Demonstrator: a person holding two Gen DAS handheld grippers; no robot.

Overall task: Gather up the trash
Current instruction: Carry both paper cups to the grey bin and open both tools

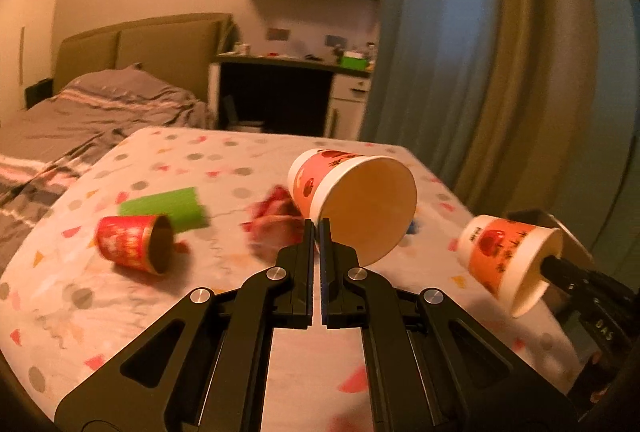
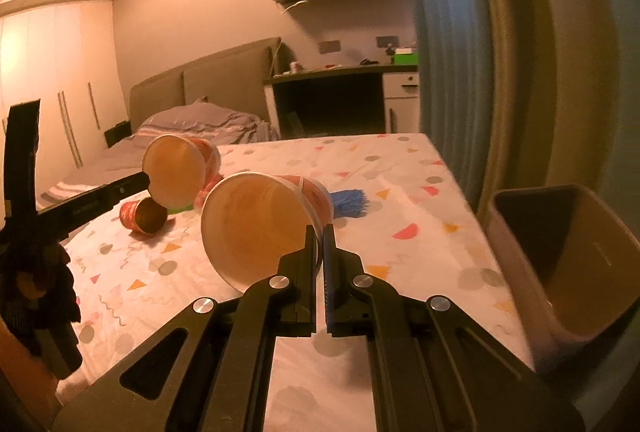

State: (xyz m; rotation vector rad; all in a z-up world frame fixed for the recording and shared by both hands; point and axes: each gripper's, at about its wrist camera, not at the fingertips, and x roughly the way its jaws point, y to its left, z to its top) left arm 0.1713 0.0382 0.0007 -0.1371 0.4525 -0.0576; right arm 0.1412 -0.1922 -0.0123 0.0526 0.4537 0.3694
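Note:
My left gripper (image 1: 319, 228) is shut on the rim of an orange-printed paper cup (image 1: 360, 200) and holds it above the table; it also shows in the right wrist view (image 2: 176, 170). My right gripper (image 2: 320, 232) is shut on the rim of a second paper cup (image 2: 256, 228), seen in the left wrist view (image 1: 504, 260) near the bin. A red paper cup (image 1: 134, 246) lies on its side on the table, beside a green piece (image 1: 164, 210), a red wrapper (image 1: 272, 216) and a blue piece (image 2: 352, 203).
The table (image 2: 400, 192) has a white confetti-patterned cloth. An open brown bin (image 2: 568, 264) stands off the table's right edge. A bed, a desk with a shelf above it, and curtains on the right lie behind.

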